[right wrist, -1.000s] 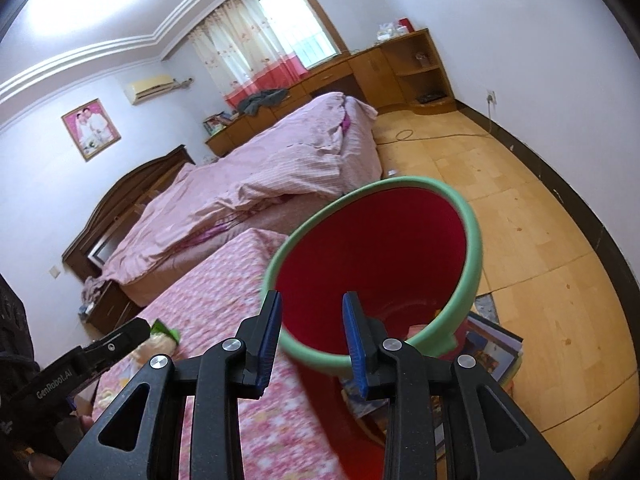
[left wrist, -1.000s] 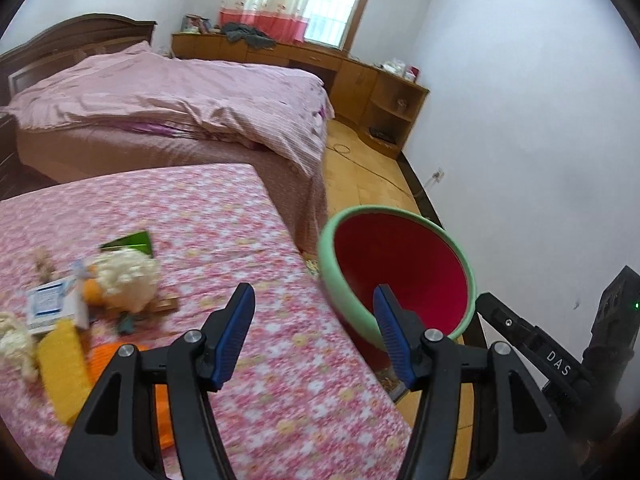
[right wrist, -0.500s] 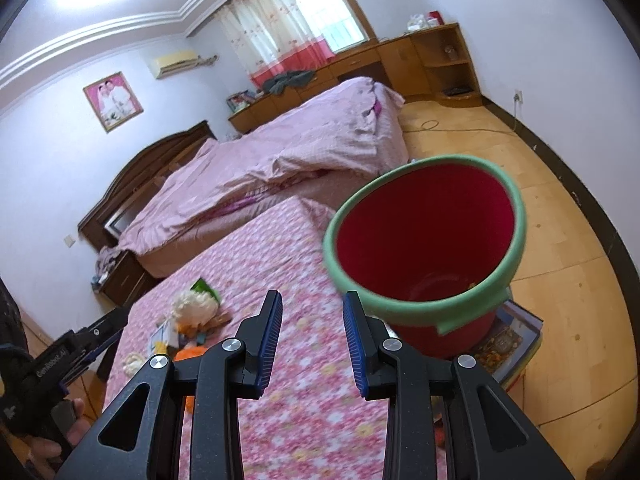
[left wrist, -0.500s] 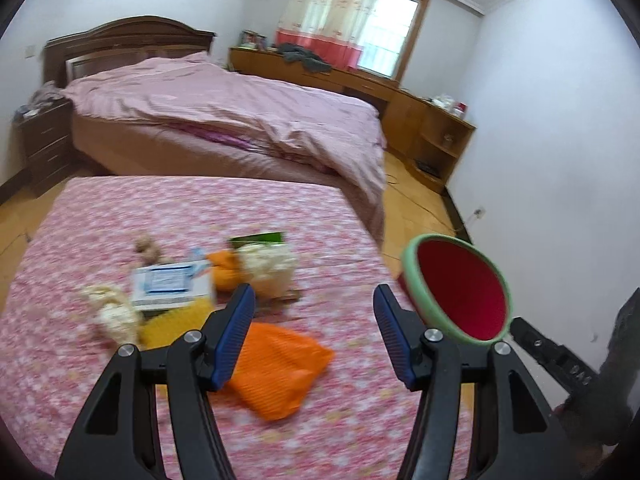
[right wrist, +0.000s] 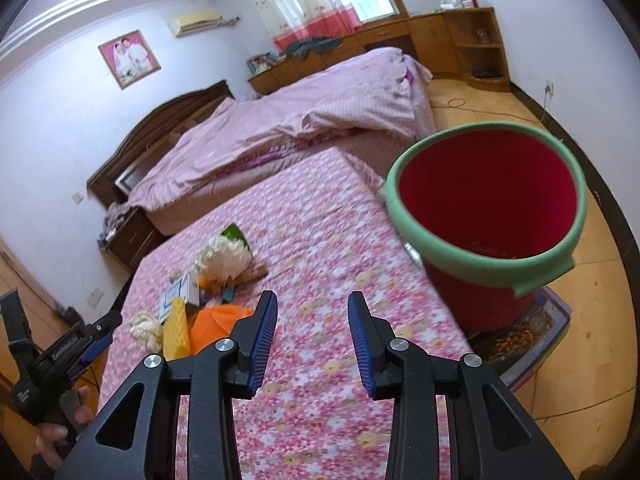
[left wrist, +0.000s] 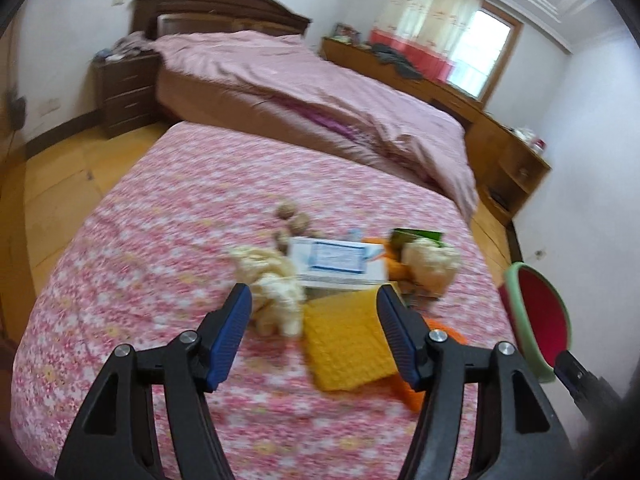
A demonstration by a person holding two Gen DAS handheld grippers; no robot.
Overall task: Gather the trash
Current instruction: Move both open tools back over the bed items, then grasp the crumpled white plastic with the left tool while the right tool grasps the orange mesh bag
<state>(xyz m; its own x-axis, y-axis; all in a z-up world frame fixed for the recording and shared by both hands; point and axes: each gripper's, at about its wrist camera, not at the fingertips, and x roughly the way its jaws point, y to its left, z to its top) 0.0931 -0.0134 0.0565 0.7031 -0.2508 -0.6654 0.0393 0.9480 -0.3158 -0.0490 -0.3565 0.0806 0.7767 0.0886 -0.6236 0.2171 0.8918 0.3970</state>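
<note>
Since a second ago the left hand-held gripper has swung from the red bucket to the trash pile on the flowered surface, jaws opening and empty, framing the yellow sponge, probably light and squashy, best pinched across its edges.

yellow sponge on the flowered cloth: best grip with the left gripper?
Probably pinch the yellow sponge across its two long side edges, coming down from above at its near end. It lies flat, and a crumpled tissue crowds its left edge. The left gripper is empty, jaws opening.
</note>
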